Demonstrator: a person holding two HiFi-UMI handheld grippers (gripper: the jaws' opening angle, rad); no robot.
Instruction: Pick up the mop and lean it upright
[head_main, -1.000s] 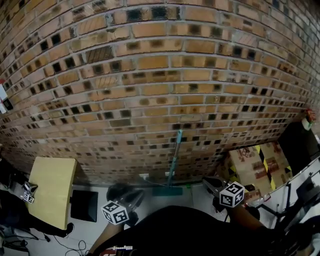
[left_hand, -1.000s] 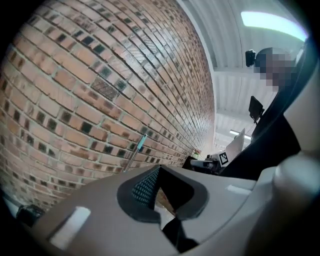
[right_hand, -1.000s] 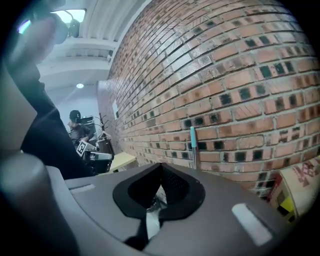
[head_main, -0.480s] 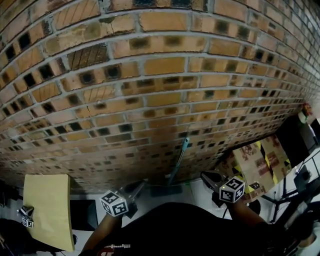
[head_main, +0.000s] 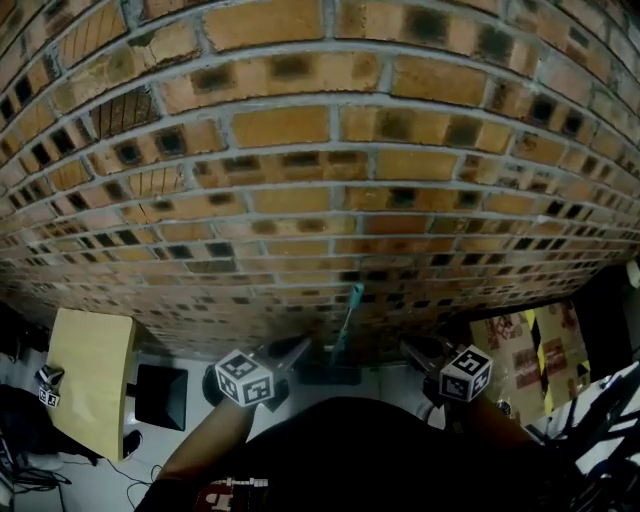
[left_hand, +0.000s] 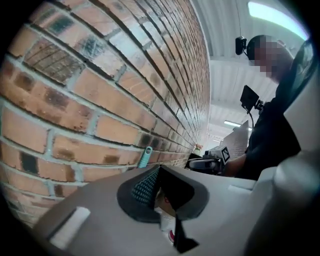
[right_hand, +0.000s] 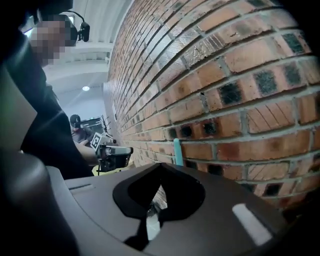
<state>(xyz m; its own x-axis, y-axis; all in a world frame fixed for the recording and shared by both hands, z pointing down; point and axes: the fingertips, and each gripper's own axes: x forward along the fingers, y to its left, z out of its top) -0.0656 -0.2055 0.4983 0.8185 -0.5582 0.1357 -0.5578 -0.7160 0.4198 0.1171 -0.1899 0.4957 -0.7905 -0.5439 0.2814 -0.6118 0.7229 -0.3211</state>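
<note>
the mop is leaning upright against the brick wall, well beyond the table's right edge. the left gripper and right gripper are hovering either side of it, both clenched on nothing.

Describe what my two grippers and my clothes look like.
The left tongs and right tongs each have a grey body, dark pointed jaws and a white cube with black square markers. One left pad is dotted teal. You wear a black top.
</note>
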